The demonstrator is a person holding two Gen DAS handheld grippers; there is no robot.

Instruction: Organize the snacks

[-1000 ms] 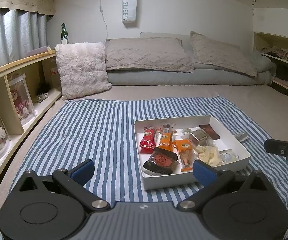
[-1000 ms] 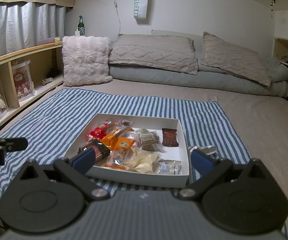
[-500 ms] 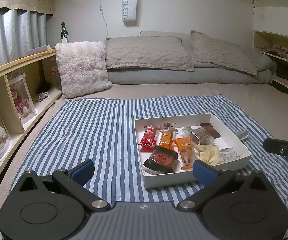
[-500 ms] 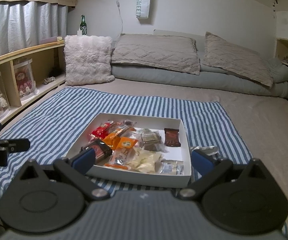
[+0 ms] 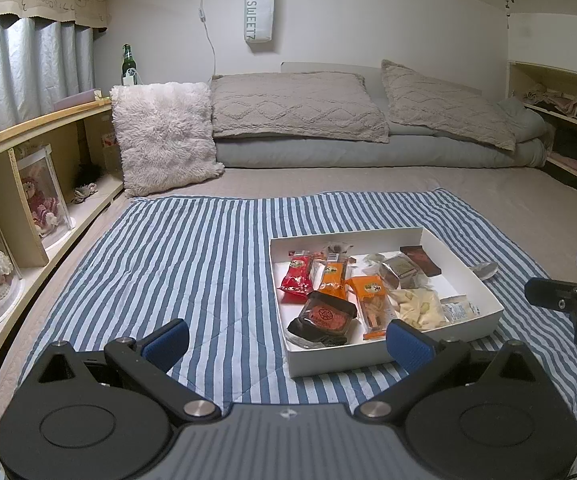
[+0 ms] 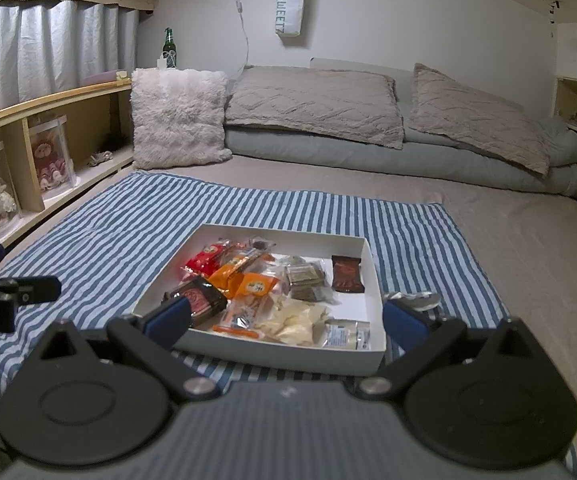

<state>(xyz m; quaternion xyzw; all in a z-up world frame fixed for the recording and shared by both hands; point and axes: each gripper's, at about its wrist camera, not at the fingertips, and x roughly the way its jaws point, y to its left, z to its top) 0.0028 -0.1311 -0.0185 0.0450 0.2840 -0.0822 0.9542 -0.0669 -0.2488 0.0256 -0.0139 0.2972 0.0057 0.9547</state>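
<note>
A white shallow box sits on a blue striped blanket and holds several snacks: a red pack, orange packs, a dark round-label pack, a brown bar and pale chips. A silver wrapped item lies outside the box at its right. My left gripper is open and empty, near the box's front left. My right gripper is open and empty, just before the box's front wall.
The striped blanket covers the bed's middle. Pillows and a folded duvet lie at the back, with a fluffy cushion at the left. A wooden shelf with boxed dolls runs along the left. A second shelf stands at the right.
Both grippers have drifted slightly; the box sits a little lower and nearer in the right wrist view. Nothing was taken hold of or let go.
</note>
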